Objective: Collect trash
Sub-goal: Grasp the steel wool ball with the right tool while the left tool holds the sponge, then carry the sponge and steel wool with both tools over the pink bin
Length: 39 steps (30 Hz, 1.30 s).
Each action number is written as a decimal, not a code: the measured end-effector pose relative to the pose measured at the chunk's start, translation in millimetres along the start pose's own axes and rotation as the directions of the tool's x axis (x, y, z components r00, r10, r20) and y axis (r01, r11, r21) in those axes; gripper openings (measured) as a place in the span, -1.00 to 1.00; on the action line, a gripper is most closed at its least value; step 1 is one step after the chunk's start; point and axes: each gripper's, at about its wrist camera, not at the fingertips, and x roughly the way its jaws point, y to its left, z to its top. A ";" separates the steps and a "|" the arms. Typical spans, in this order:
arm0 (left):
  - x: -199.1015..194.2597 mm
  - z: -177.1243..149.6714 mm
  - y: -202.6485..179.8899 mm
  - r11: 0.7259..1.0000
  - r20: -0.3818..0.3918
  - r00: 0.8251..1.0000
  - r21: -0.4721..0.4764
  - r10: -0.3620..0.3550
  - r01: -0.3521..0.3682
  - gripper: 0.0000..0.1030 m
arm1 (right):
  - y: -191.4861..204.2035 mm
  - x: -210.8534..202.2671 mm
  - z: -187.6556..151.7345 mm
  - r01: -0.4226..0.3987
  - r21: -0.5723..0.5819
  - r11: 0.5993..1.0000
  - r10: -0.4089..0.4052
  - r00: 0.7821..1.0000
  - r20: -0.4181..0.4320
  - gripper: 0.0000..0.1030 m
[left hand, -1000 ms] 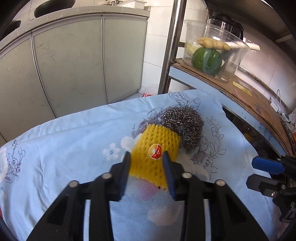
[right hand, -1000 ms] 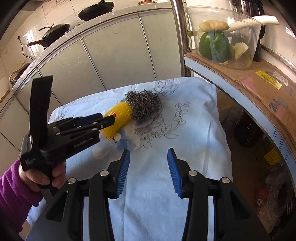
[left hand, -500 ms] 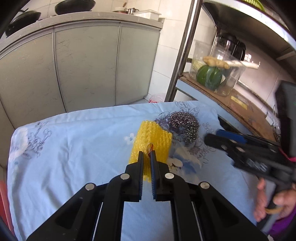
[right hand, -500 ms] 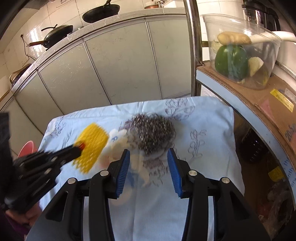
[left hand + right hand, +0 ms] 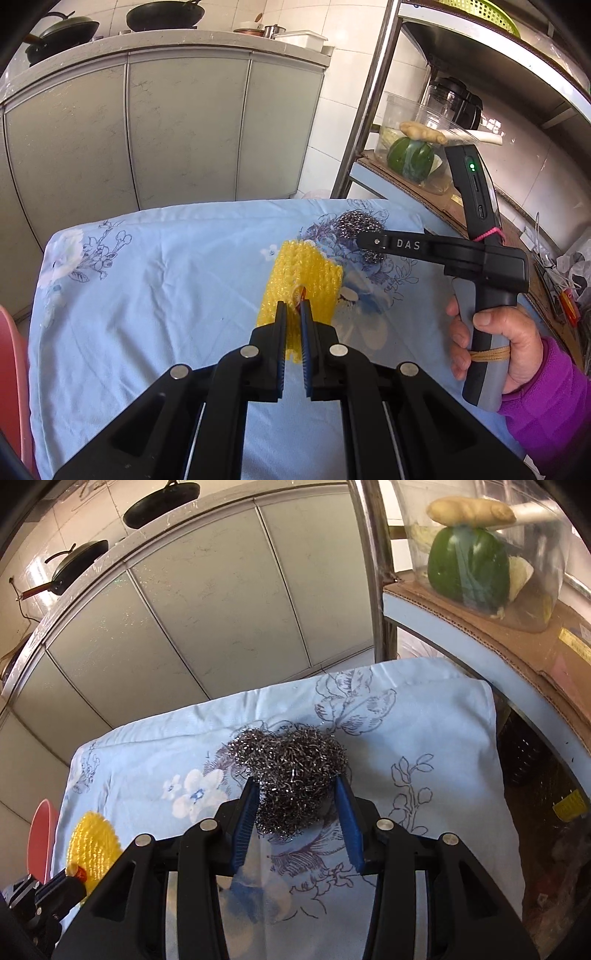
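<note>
Two pieces of trash are in play on a bench (image 5: 122, 295) draped in a blue flowered cloth, and neither has reached a bin. At left, the left gripper (image 5: 293, 314) is pinched tight on a yellow foam net (image 5: 301, 273), its blue pads pressed into the net's near edge; the net looks lifted clear of the cloth, though the angle leaves that unsure. At right, the right gripper (image 5: 297, 801) straddles a steel scourer (image 5: 291, 771) that sits on the cloth, the jaws having just narrowed a little. The left pad touches the wire; the right pad appears just short of it, so the scourer reads as framed rather than gripped. A hand (image 5: 498, 339) in a purple sleeve steers that gripper from the right side of the bench.

By the look of it, the collecting is at an early stage: one item is secured, the second is about to be taken, and the carrying and dropping are all to come. A pink tub (image 5: 42, 842) shows at the bench's left edge and may be the destination, but its inside is hidden. No other loose litter is visible on the cloth.
</note>
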 end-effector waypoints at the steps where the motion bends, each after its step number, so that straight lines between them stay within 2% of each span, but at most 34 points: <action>1: -1.7 -1.3 2.1 1.000 0.001 1.000 -0.007 0.006 -0.006 -0.87 | -1.7 -1.2 -1.5 -0.002 0.002 1.000 0.002 1.000 0.001 -0.34; 9: -17.8 -4.6 11.3 0.999 0.027 0.999 -0.038 0.036 -0.034 -0.87 | 10.1 -30.1 -19.0 -0.026 -0.040 0.999 0.027 0.999 0.021 -0.38; 20: -59.8 -19.3 17.3 0.989 0.062 0.990 -0.082 0.126 -0.121 -0.87 | 48.8 -81.4 -63.6 -0.103 -0.121 0.987 0.106 0.994 0.016 -0.38; 28: -81.9 -42.4 22.5 0.979 0.055 0.983 -0.119 0.173 -0.165 -0.87 | 73.8 -100.4 -90.7 -0.106 -0.197 0.975 0.110 0.994 0.006 -0.38; 39: -112.9 -60.8 30.4 0.959 0.090 0.964 -0.159 0.249 -0.233 -0.87 | 114.2 -117.1 -110.9 -0.113 -0.313 0.943 0.123 0.992 0.013 -0.38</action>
